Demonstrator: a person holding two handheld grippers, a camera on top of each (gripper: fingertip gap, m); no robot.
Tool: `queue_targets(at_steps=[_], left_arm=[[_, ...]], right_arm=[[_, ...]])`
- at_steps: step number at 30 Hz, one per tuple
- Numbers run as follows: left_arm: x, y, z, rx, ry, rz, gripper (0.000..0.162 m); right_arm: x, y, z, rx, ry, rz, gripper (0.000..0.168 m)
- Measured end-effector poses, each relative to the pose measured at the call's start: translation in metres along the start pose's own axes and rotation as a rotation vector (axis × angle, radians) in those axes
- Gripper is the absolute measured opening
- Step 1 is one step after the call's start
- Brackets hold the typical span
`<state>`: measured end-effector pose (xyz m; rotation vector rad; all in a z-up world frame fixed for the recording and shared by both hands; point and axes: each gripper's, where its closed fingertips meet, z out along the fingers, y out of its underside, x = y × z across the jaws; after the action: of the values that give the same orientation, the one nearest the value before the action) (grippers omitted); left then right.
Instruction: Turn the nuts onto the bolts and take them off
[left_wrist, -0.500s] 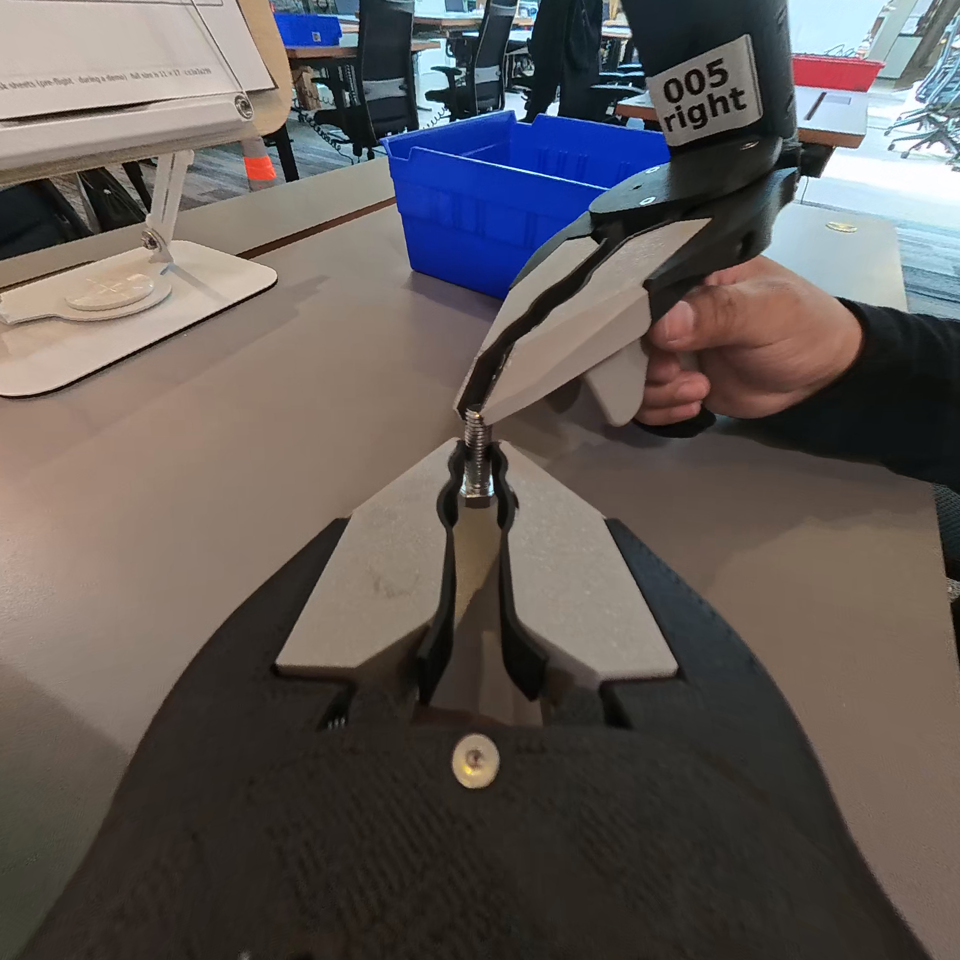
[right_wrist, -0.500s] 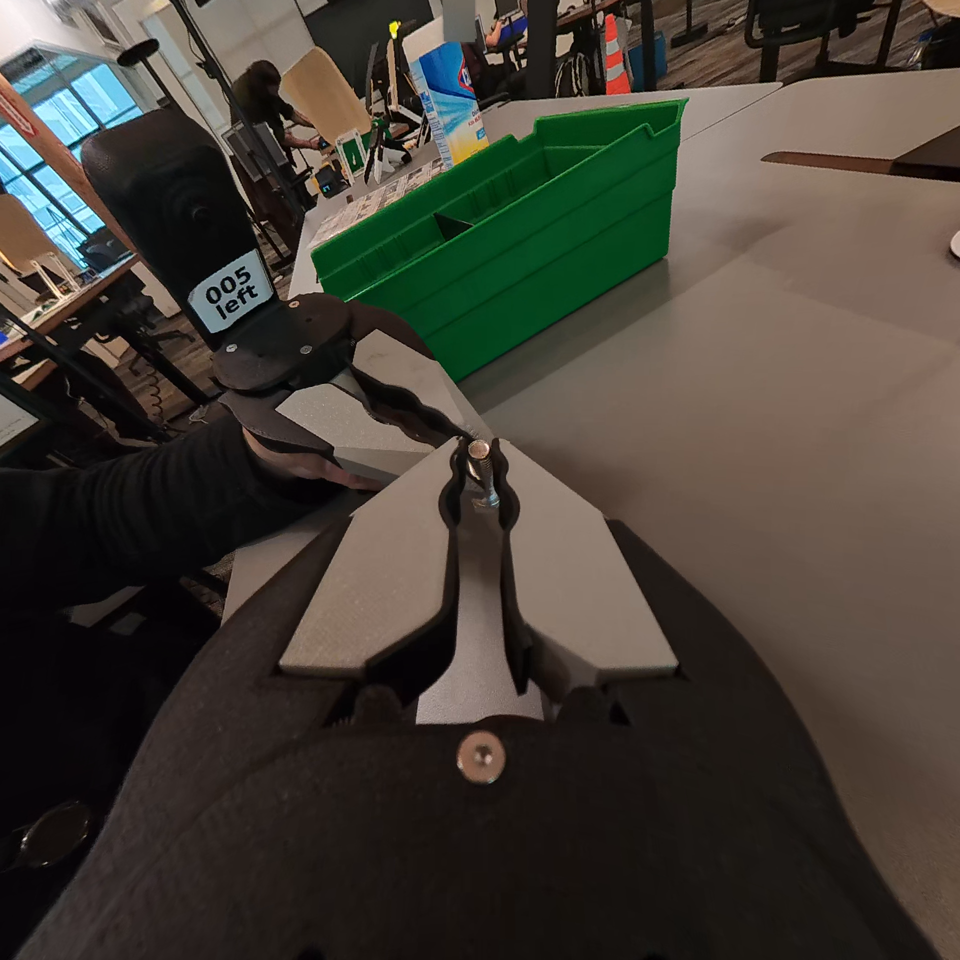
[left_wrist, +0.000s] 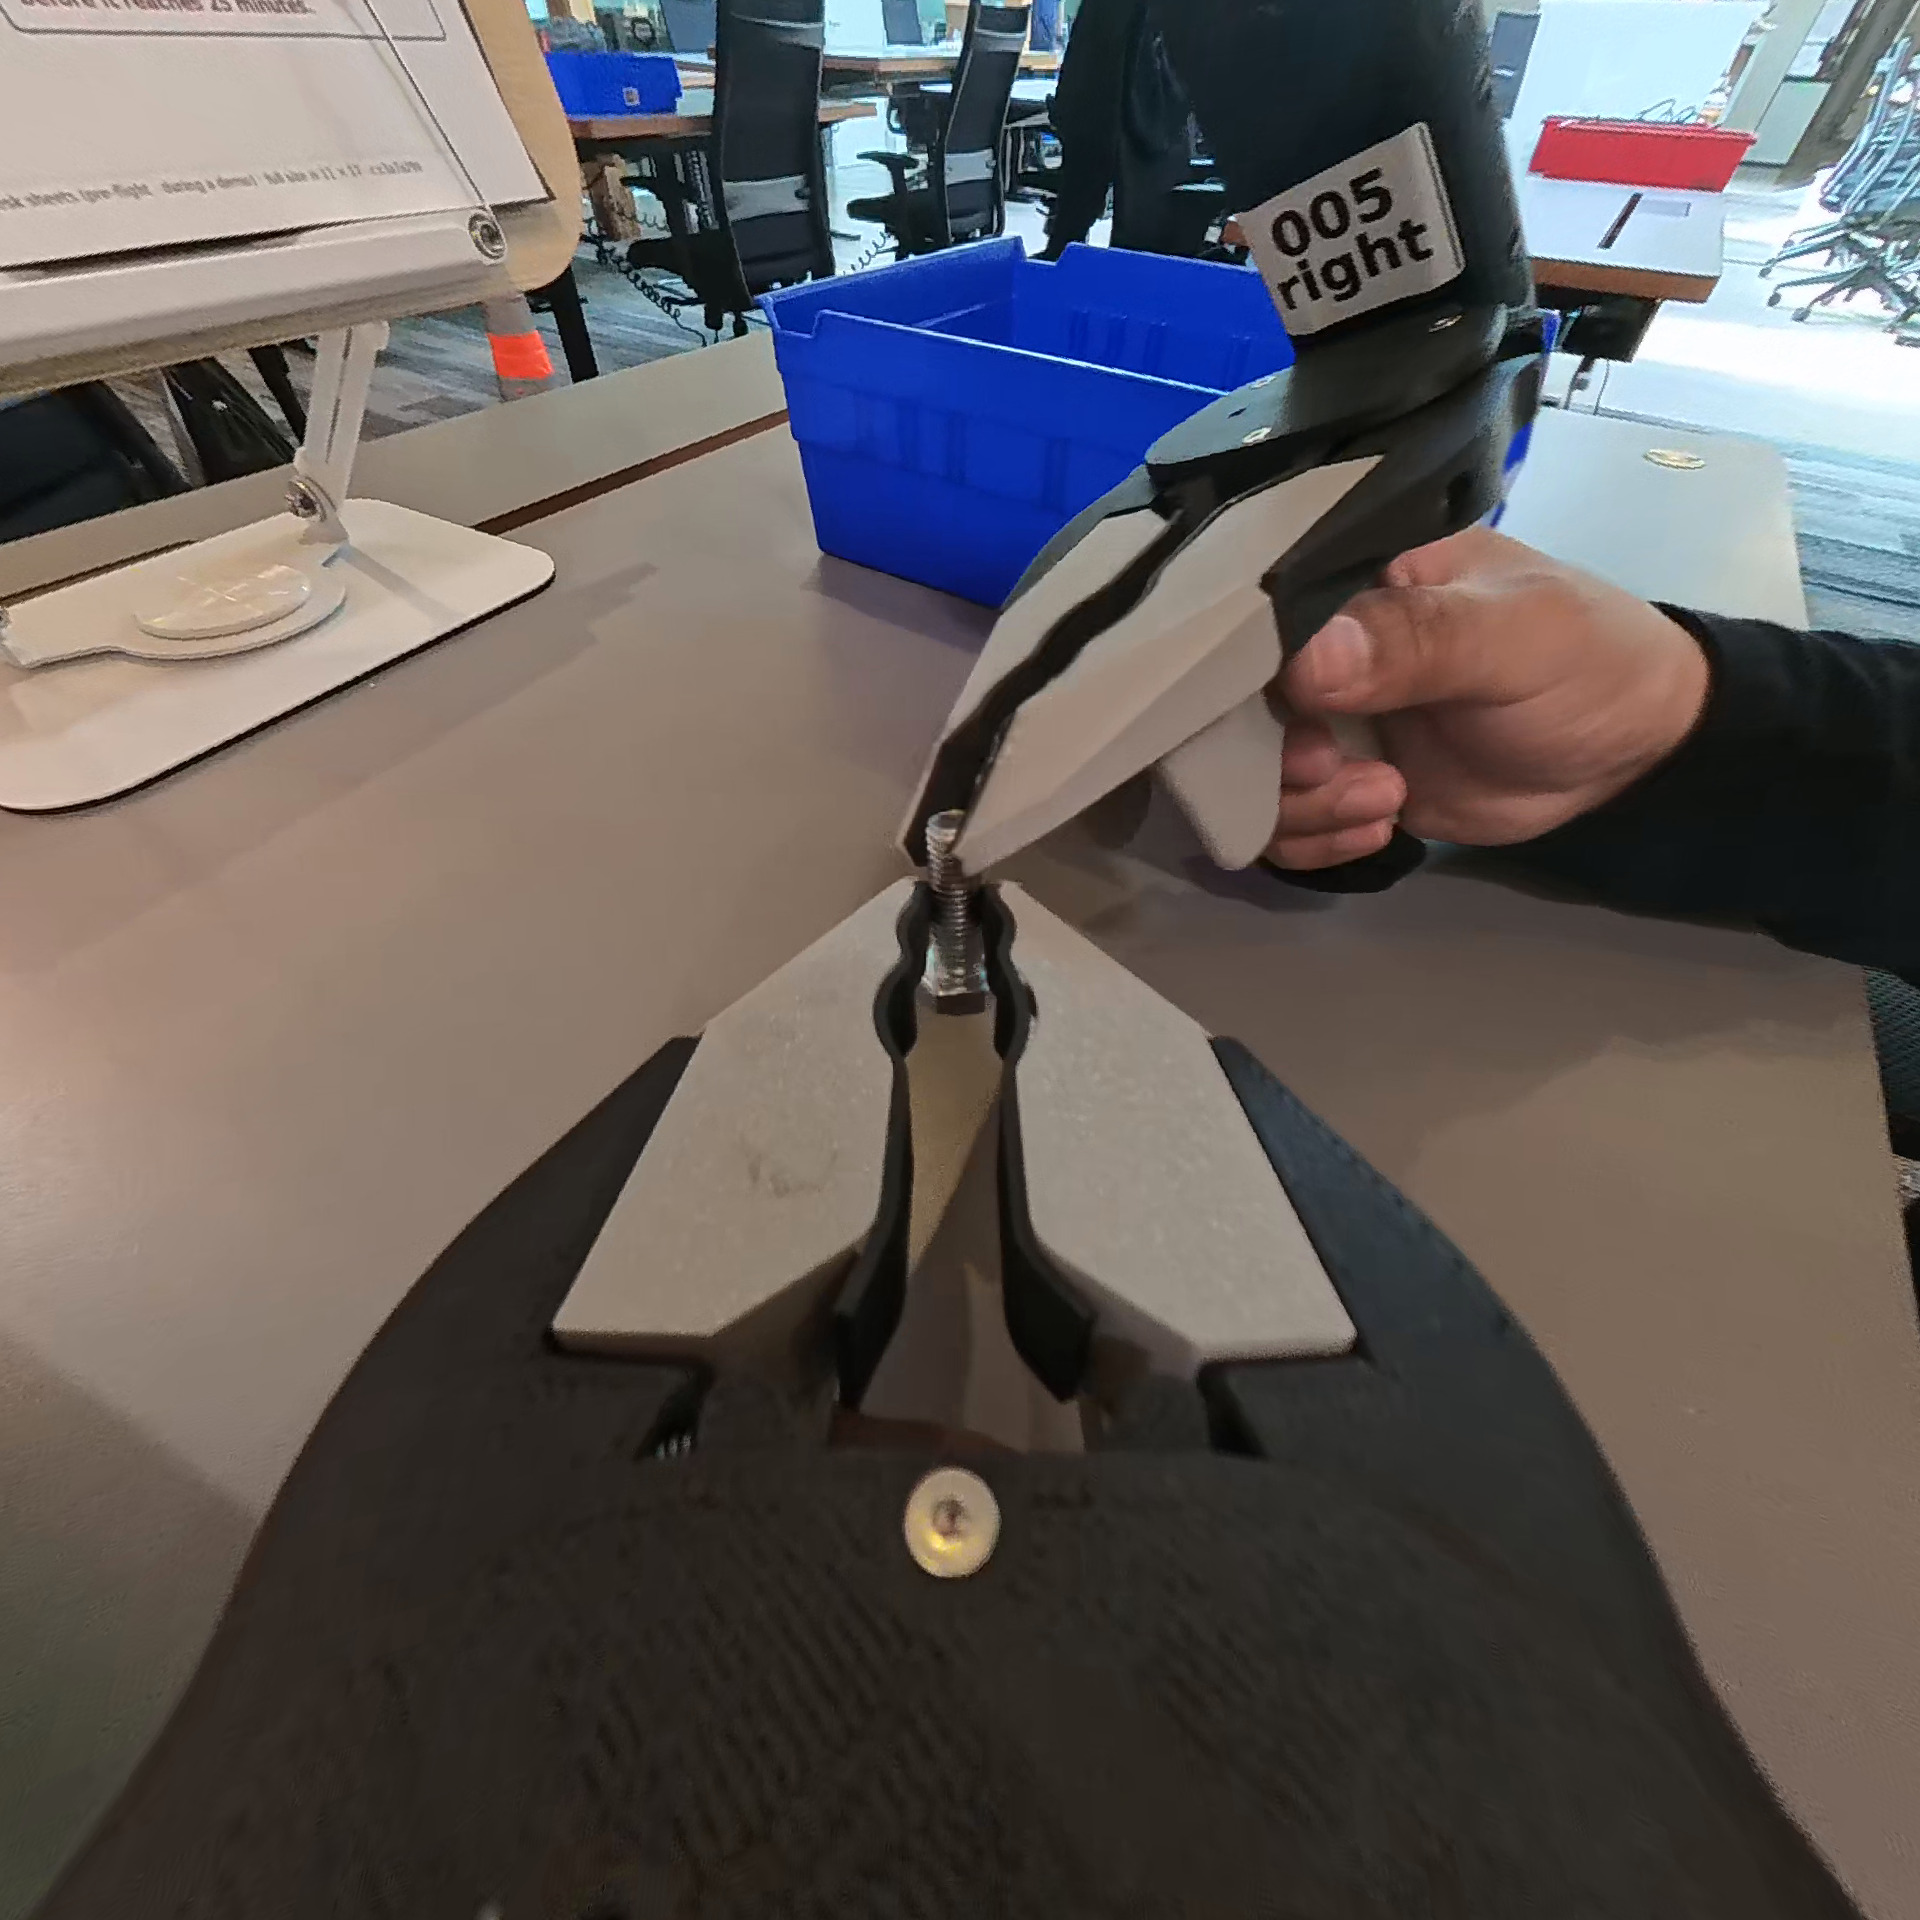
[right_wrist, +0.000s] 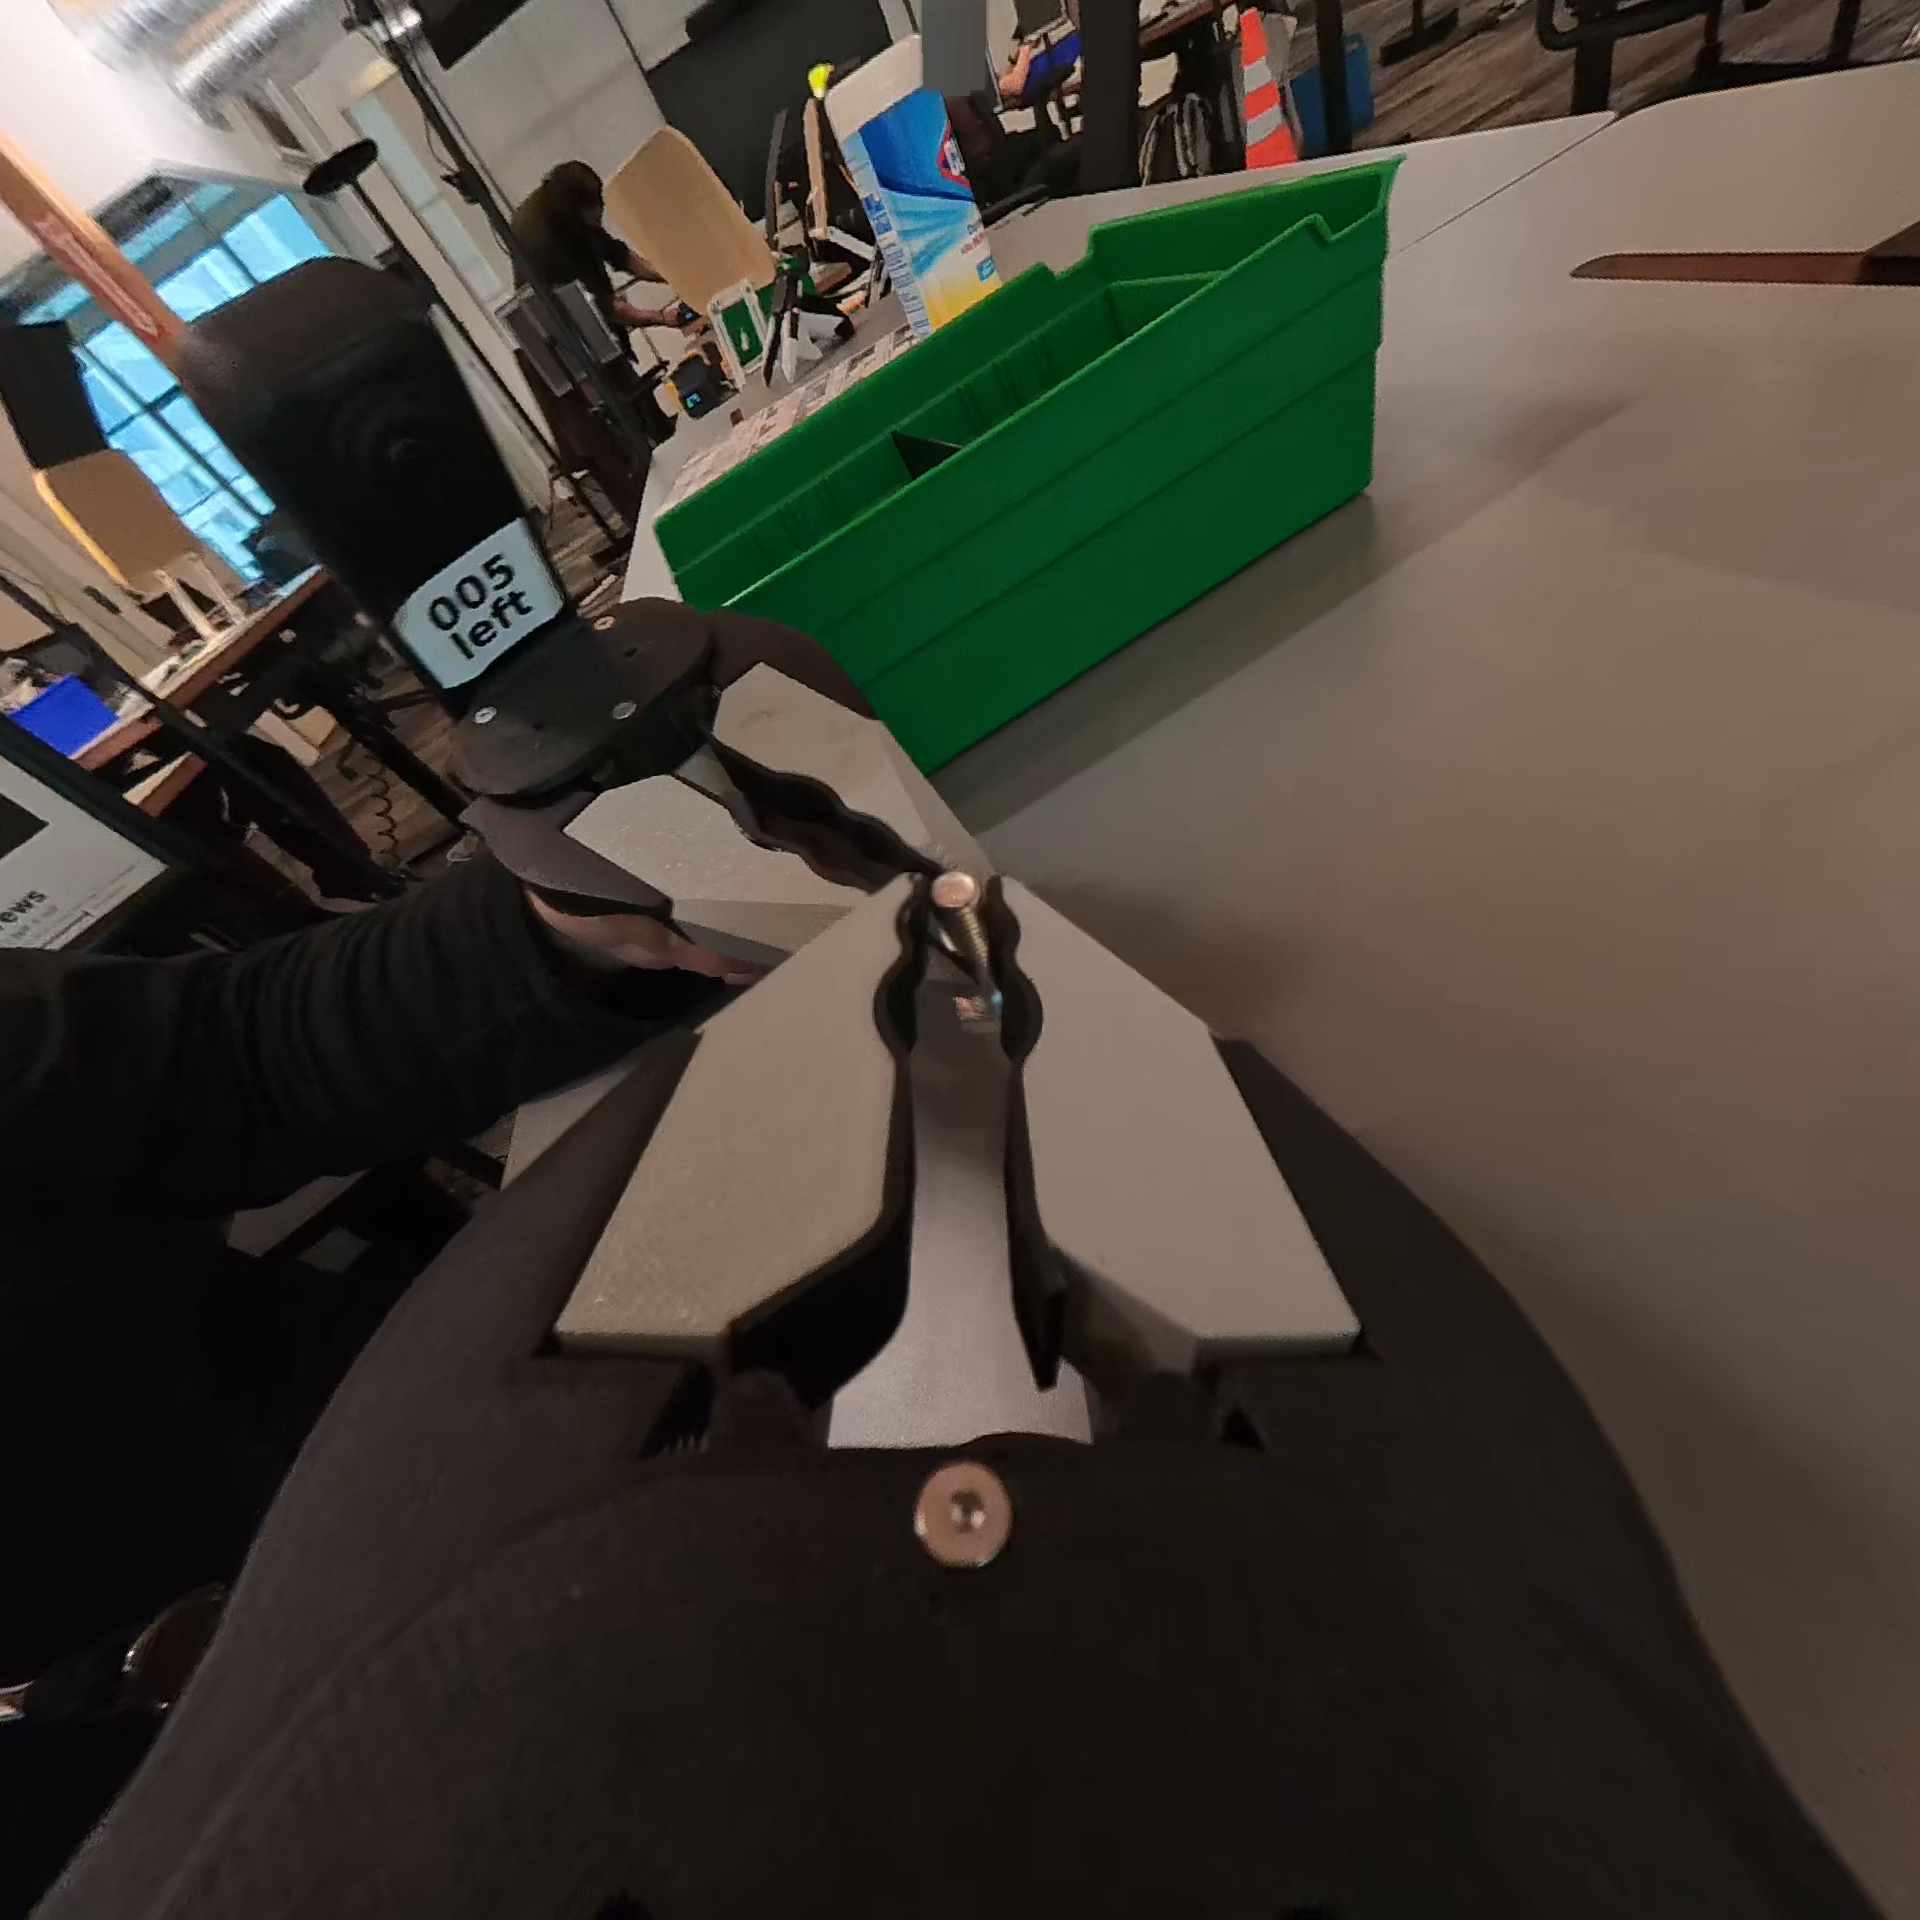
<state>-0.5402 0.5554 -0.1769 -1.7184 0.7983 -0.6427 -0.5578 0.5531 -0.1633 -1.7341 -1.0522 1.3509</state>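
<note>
Above a grey office table (left_wrist: 520, 935), the left gripper (left_wrist: 954, 940) was closed on the silver hexagonal nut (left_wrist: 954, 977) while the right gripper (left_wrist: 940, 842) pinched the upright threaded steel bolt's (left_wrist: 945, 883) top, axes aligned.

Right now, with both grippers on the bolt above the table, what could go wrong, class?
1. The right gripper pinches only the bolt tip; it may slip while turning.
2. The left gripper holds the nut at the very tips of its fingers; released, the parts could drop onto the table.
</note>
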Motion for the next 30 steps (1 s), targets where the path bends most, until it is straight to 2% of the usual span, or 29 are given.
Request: queue_targets(at_steps=[4, 8, 13, 17, 27, 30], left_arm=[[-0.003, 0.001, 0.001, -0.010, -0.022, -0.016, 0.009], [-0.019, -0.001, -0.002, 0.015, -0.090, -0.081, 0.031], [-0.029, -0.005, -0.007, 0.053, -0.117, -0.145, 0.029], [-0.042, -0.002, -0.012, 0.038, -0.185, -0.116, 0.027], [-0.077, 0.002, -0.040, 0.046, -0.295, -0.160, 0.026], [-0.073, 0.004, -0.047, 0.048, -0.259, -0.179, 0.026]], right_arm=[[0.005, 0.001, 0.000, -0.016, 0.066, -0.060, 0.007], [0.026, 0.010, -0.002, -0.087, 0.210, -0.129, 0.007], [0.041, 0.033, 0.005, -0.191, 0.250, -0.097, 0.007], [0.042, 0.040, 0.007, -0.234, 0.265, -0.122, 0.007], [0.038, 0.028, 0.001, -0.174, 0.260, -0.118, 0.014], [0.033, 0.020, -0.001, -0.130, 0.248, -0.109, 0.019]])
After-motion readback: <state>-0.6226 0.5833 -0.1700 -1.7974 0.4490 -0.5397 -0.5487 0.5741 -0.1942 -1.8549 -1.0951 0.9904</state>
